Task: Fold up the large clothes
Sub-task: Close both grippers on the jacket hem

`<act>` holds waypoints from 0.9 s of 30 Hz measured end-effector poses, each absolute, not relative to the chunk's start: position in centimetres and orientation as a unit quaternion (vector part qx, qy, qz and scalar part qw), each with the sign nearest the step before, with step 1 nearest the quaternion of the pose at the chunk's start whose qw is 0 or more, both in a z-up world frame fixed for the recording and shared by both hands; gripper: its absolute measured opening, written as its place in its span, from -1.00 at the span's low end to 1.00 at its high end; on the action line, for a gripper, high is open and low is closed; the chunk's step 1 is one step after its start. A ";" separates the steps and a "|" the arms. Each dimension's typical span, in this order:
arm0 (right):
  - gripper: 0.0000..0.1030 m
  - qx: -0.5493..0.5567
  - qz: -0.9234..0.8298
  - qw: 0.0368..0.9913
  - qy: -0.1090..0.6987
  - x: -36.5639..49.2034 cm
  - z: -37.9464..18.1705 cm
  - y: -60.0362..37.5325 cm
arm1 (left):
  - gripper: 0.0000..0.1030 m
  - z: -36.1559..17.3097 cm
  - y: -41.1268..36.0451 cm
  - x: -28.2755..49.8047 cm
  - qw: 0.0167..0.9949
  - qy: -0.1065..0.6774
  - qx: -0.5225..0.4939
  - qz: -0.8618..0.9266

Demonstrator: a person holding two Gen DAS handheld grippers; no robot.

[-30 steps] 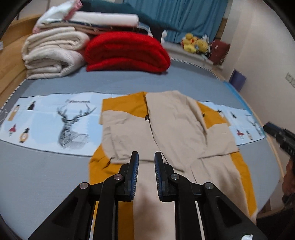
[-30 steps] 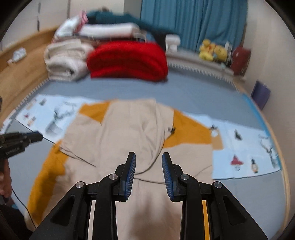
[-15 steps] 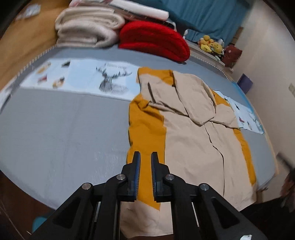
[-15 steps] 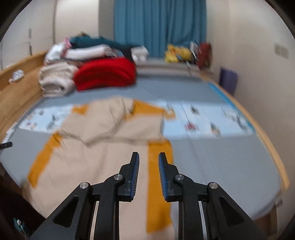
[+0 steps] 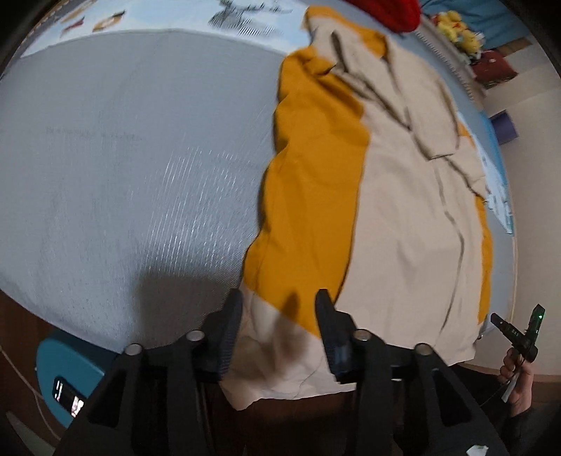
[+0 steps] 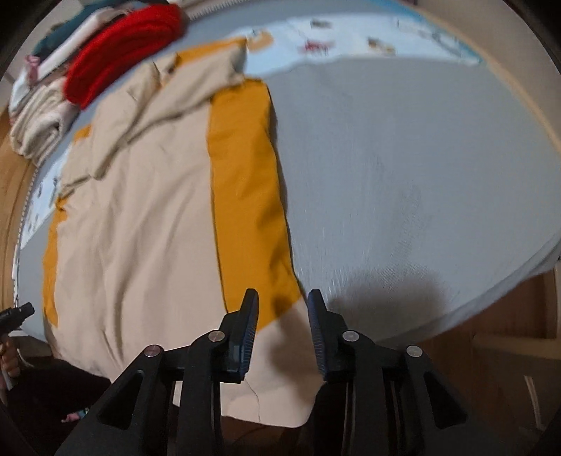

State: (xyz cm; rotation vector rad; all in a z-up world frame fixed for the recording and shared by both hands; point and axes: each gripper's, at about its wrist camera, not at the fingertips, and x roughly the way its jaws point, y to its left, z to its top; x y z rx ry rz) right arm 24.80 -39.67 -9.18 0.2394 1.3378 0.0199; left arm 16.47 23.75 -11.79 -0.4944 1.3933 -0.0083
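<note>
Both claws, left claw and right claw, have just been opening, still released above the beige-and-mustard cloth garment's hem corners, poised to pinch them.

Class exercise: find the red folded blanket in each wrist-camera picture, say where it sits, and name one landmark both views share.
Left wrist view: red blanket at the top edge, right of centre, mostly cut off.
Right wrist view: red blanket upper left, beside the folded stack.
Shared landmark: the beige and mustard garment spread on the bed.
</note>
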 end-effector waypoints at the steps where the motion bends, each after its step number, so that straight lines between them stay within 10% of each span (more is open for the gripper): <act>1: -0.27 0.104 0.004 0.770 0.630 24.8 -9.8 -39.6 | -0.18 -12.1 23.7 16.5 0.736 0.640 -0.222 -0.001; 18: -0.08 0.070 -0.002 0.729 0.681 23.5 -13.5 -38.5 | -0.21 -15.7 20.9 16.7 0.712 0.689 -0.135 0.007; 22: -0.75 0.063 0.016 0.734 0.676 24.3 -13.1 -36.9 | -0.83 -15.4 19.9 16.3 0.715 0.688 -0.125 -0.019; 27: -0.89 0.074 0.031 0.763 0.641 23.3 -10.2 -36.5 | -0.92 -12.4 18.5 15.3 0.745 0.658 -0.100 -0.048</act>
